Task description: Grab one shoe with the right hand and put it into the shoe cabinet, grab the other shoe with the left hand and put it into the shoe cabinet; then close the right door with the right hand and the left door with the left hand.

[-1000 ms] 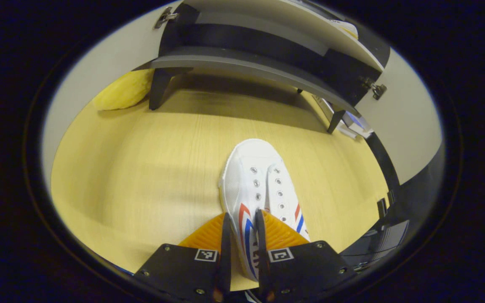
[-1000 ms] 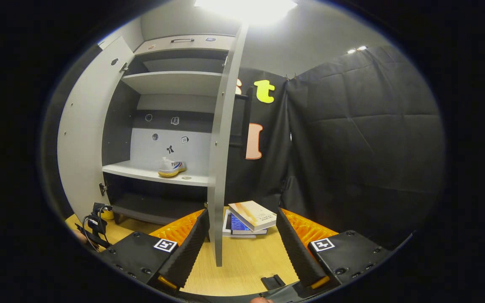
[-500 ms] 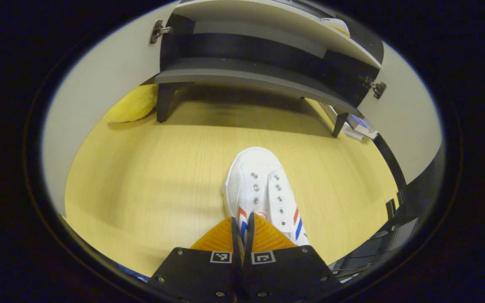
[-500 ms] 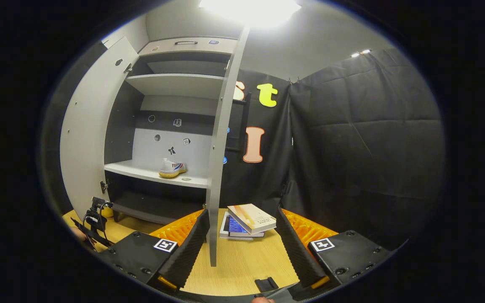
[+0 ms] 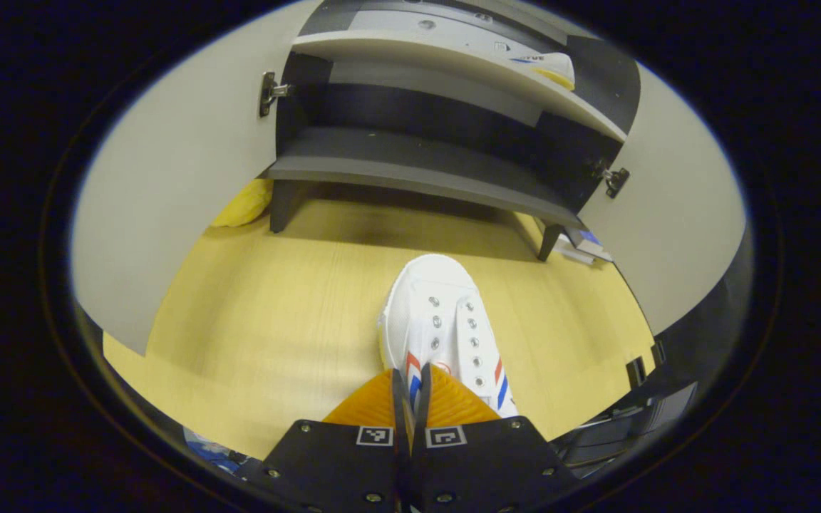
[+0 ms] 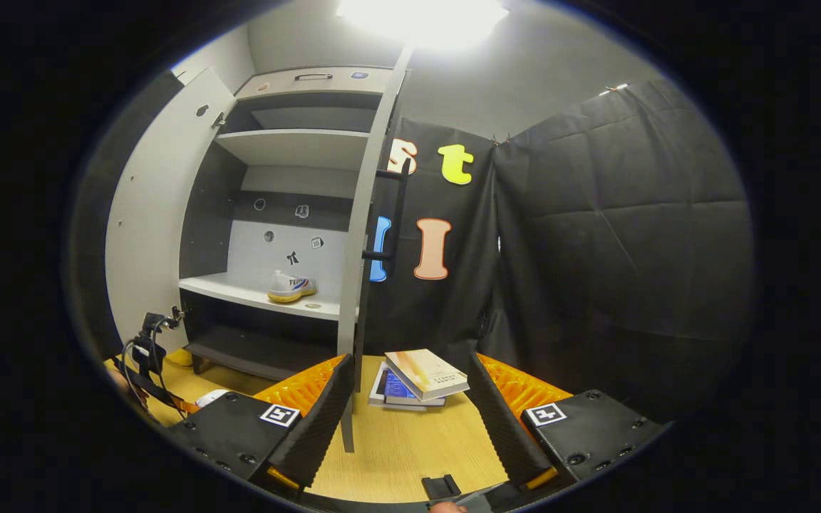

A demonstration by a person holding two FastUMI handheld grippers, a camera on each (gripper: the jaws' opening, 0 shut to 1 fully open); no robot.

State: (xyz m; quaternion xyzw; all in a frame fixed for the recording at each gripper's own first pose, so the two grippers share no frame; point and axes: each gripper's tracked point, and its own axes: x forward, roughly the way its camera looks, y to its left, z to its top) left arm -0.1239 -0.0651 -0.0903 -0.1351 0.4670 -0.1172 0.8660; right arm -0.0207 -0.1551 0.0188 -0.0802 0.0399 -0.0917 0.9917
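A white shoe with red and blue stripes lies on the pale wooden surface, toe toward the open shoe cabinet. My left gripper is shut on the shoe's side edge near the heel. The other shoe stands on the cabinet's light shelf, also seen as a small white shoe. My right gripper is open with nothing between its fingers, just right of the right door's edge. Off at the lower left is the left gripper with the shoe's toe.
Both doors stand open: the left door and the right door flank the opening. A stack of books lies on the wooden surface by the right door. A yellow soft thing sits beside the cabinet's left leg.
My left gripper has shut on the shoe's edge and its view has tipped up toward the cabinet. The right gripper has drifted slightly, so the right door's edge now sits farther left.
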